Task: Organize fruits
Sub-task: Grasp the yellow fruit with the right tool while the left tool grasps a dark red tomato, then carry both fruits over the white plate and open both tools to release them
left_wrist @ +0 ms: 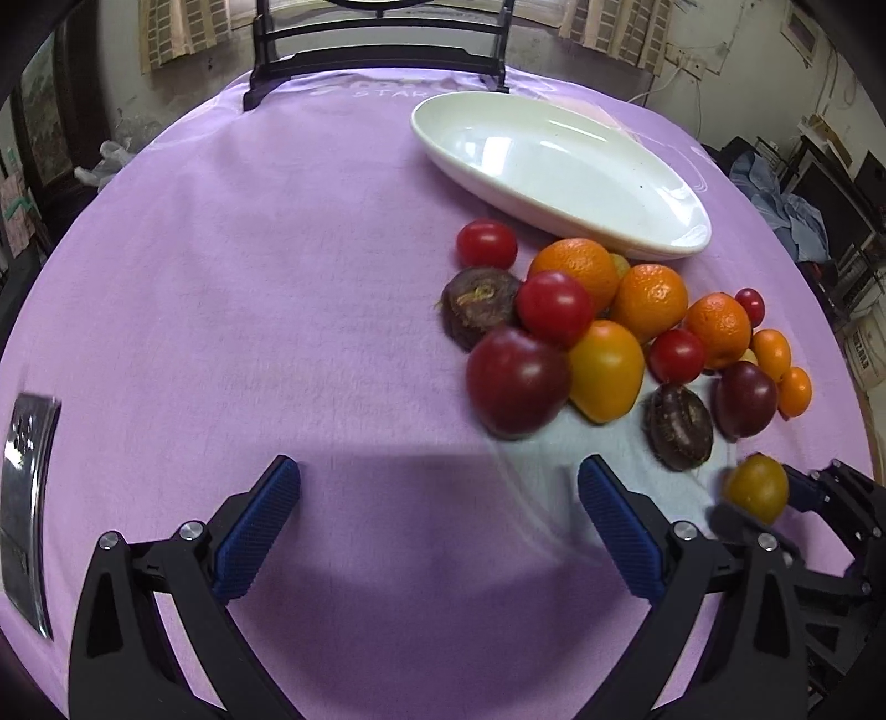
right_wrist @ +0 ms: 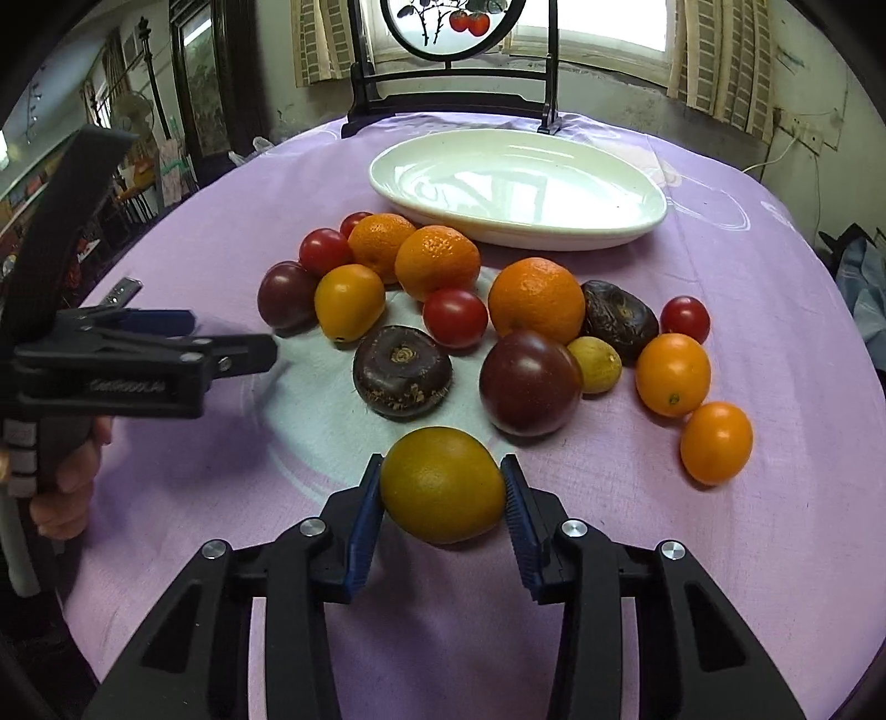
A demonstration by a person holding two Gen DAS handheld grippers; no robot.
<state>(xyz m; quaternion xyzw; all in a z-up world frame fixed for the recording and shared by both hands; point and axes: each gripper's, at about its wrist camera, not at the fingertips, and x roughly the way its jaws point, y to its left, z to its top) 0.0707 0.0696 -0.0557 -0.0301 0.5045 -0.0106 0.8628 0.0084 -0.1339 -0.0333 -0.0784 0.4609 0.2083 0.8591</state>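
Observation:
A pile of fruits lies on the purple cloth: oranges [right_wrist: 537,299], red cherry tomatoes [right_wrist: 455,317], dark plums [right_wrist: 529,382], yellow tomatoes [right_wrist: 349,302] and dark brown water chestnuts [right_wrist: 401,370]. An empty white oval dish [right_wrist: 520,185] stands behind the pile; it also shows in the left wrist view [left_wrist: 559,171]. My right gripper [right_wrist: 443,490] is shut on a yellow-green fruit [right_wrist: 443,484], also seen in the left wrist view [left_wrist: 757,487]. My left gripper [left_wrist: 440,493] is open and empty, left of the pile; it appears from the side in the right wrist view [right_wrist: 232,340].
A dark wooden stand with a round painted screen [right_wrist: 451,22] stands at the table's far edge. A shiny metal object [left_wrist: 27,498] lies on the cloth at the left. The table [left_wrist: 249,249] is round and drops off on all sides.

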